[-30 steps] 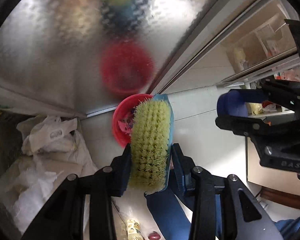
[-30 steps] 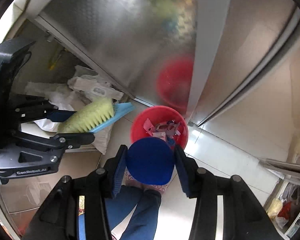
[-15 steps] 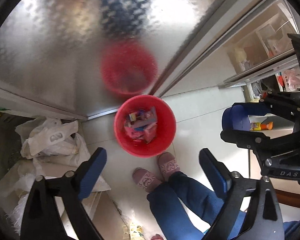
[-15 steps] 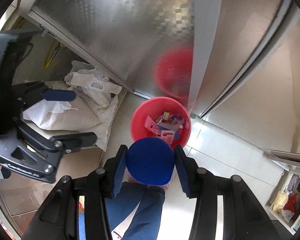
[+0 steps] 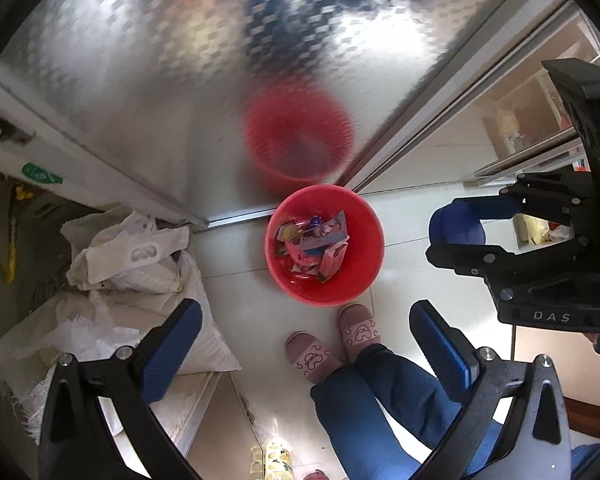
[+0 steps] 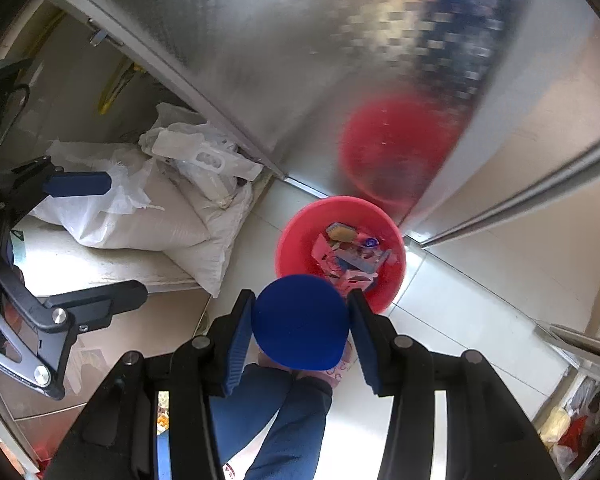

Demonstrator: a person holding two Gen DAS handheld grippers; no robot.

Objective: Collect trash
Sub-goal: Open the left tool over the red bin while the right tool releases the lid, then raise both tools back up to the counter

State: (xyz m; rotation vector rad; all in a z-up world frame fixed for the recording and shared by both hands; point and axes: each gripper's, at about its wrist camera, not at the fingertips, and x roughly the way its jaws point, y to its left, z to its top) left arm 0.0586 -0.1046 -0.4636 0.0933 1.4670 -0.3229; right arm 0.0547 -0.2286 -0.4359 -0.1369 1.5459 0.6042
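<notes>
A red bin [image 5: 370,240] stands on the tiled floor by a steel door, holding wrappers [image 5: 320,248] and a yellow-bristled brush [image 6: 341,233]. High above it, my left gripper [image 5: 305,307] points straight down; its jaws are opening wide with nothing between them. It also shows at the left of the right wrist view as my left gripper [image 6: 96,240]. My right gripper [image 6: 300,300] is shut on a round blue object [image 6: 300,324], held above the bin's near rim [image 6: 288,240]. The left wrist view shows that blue object [image 5: 456,226] at the right.
White sacks [image 5: 120,264] lie piled to the left of the bin. The embossed steel door [image 5: 180,80] mirrors the bin. A person's pink slippers [image 5: 332,340] and blue trouser legs [image 5: 400,400] stand just before the bin. Shelves [image 5: 532,120] sit at the right.
My left gripper has opened and let go of the brush, which now lies in the red bin. The right gripper keeps its hold on the blue object and has sunk slightly.
</notes>
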